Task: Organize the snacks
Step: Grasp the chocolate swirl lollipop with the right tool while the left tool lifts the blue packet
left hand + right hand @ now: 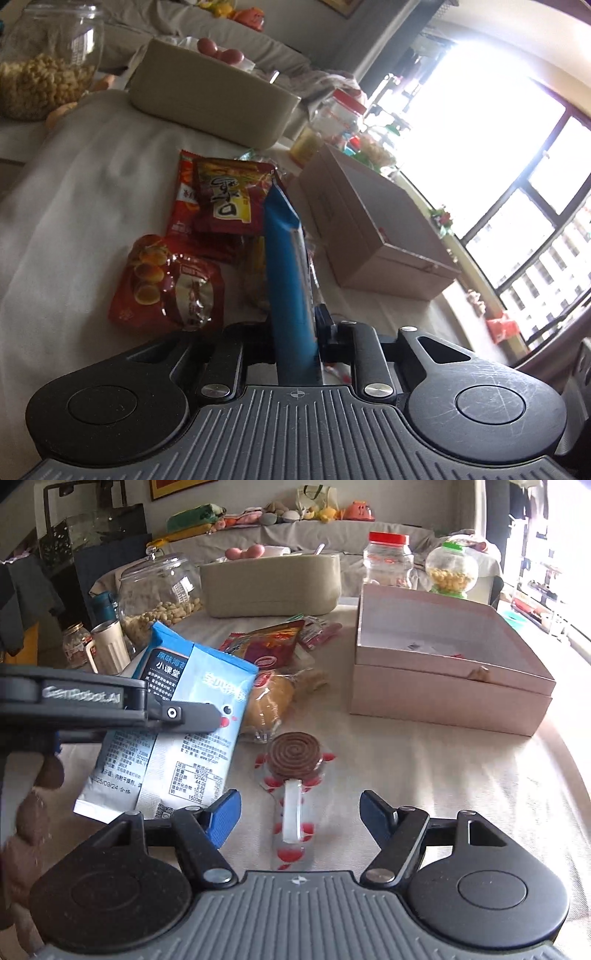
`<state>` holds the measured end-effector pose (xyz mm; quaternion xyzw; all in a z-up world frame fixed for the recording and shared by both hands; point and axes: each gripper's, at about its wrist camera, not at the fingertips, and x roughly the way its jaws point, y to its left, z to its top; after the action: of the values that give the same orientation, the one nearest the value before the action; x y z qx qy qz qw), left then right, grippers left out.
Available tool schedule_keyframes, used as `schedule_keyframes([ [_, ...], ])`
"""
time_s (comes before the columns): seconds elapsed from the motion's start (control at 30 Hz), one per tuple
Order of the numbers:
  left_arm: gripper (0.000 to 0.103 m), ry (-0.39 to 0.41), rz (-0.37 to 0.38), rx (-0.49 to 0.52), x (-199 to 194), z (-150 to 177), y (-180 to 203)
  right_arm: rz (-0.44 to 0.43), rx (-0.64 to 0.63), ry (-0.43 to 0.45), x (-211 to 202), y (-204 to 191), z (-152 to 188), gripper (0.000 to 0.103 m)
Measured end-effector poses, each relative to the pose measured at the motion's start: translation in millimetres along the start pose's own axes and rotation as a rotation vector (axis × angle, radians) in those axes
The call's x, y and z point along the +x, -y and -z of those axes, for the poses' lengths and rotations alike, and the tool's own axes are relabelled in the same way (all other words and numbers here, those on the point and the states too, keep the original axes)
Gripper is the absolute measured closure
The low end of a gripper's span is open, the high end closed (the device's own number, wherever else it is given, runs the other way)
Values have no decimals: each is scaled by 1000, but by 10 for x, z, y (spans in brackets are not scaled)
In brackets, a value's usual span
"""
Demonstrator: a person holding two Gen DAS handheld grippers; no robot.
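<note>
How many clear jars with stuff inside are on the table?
3, possibly more hidden. The big glass jar of peanuts stands far left, the red-lidded plastic jar behind the pink cardboard box, the green-topped round jar beside it.

The blue snack packet (192, 716) stands tilted, off the cloth, white back panel with printed tables facing the right wrist camera. Beside it, the spiral lollipop (291, 771) lies flat in its clear red-dotted wrapper, stick toward that camera. Behind sit red snack bags (221, 199), one over another, a red bag showing round pastries (166, 284), and a wrapped bun (273, 701). The open pink box (443, 657) sits right of the pile.
</note>
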<state>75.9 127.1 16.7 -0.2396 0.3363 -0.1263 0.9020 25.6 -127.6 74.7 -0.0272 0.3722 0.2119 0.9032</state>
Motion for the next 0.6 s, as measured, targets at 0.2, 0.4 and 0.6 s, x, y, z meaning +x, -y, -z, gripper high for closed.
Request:
schedule_keyframes([
  [0.2, 85, -43, 59, -6, -194, 104, 11, 8, 2, 21, -26, 73, 16, 31],
  [0.4, 85, -35, 2, 2, -687, 318, -40, -14, -82, 41, 13, 19, -7, 31],
  [0.6, 85, -79, -21, -19, -837, 468, -115, -24, -121, 41, 312, -58, -198, 31],
])
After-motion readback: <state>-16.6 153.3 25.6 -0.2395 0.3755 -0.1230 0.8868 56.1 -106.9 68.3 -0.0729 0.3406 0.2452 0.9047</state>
